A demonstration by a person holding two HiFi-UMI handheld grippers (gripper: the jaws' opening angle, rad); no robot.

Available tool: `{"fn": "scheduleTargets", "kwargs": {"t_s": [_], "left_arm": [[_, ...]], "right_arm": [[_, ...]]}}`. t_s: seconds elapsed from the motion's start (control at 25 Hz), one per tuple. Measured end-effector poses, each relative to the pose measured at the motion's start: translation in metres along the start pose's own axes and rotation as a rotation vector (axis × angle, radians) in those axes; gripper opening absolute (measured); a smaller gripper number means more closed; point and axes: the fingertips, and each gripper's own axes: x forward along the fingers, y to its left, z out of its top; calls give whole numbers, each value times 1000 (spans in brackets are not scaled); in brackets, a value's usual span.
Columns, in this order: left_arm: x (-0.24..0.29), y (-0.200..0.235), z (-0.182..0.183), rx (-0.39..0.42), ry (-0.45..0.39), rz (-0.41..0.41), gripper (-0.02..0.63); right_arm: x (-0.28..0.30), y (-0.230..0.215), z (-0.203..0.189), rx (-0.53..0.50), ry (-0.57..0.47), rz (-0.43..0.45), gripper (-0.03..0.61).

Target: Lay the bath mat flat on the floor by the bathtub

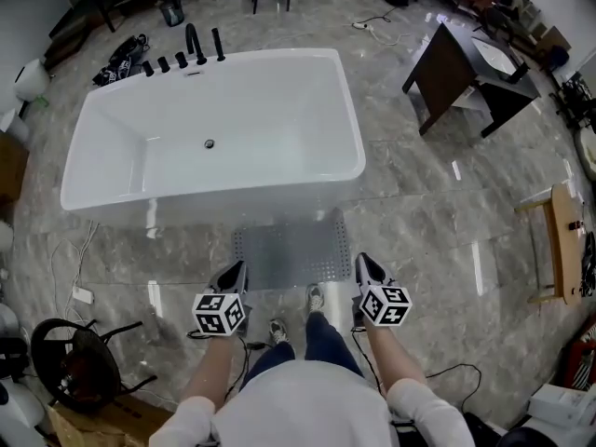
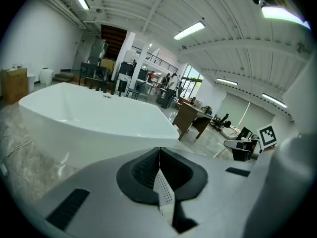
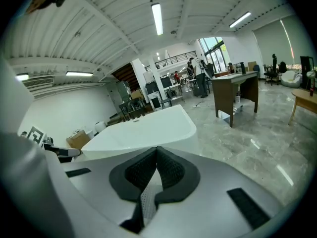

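Note:
A grey perforated bath mat (image 1: 291, 252) stretches between my two grippers, in front of the white bathtub (image 1: 214, 138). My left gripper (image 1: 235, 273) is shut on its near left corner, my right gripper (image 1: 365, 266) on its near right corner. In the left gripper view the jaws (image 2: 159, 155) meet on a thin dotted strip of the mat (image 2: 162, 190), with the bathtub (image 2: 89, 118) ahead. In the right gripper view the jaws (image 3: 155, 155) pinch the mat's edge (image 3: 147, 197) the same way, facing the bathtub (image 3: 143, 130). Whether the mat's far edge touches the floor I cannot tell.
Black faucet fittings (image 1: 191, 49) stand on the tub's far rim. A dark desk (image 1: 466, 68) stands at the upper right, a wooden stool (image 1: 559, 240) at the right, a black round frame (image 1: 79, 357) and a cardboard box (image 1: 102, 422) at the lower left. The person's shoes (image 1: 315, 296) stand just behind the mat.

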Motion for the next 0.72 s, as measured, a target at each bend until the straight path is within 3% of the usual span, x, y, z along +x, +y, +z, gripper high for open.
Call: {"fn": "scheduleTargets", "kwargs": {"t_s": [0.28, 0.56, 0.72], "left_arm": [[-27, -26, 34, 28, -84, -30, 34], [-43, -56, 73, 17, -164, -105, 34], [-53, -68, 83, 56, -192, -110, 34]], "right_arm": [[-35, 27, 48, -53, -112, 68, 29], [-50, 57, 76, -66, -170, 148, 29], [-58, 67, 89, -71, -197, 177, 29]]}}
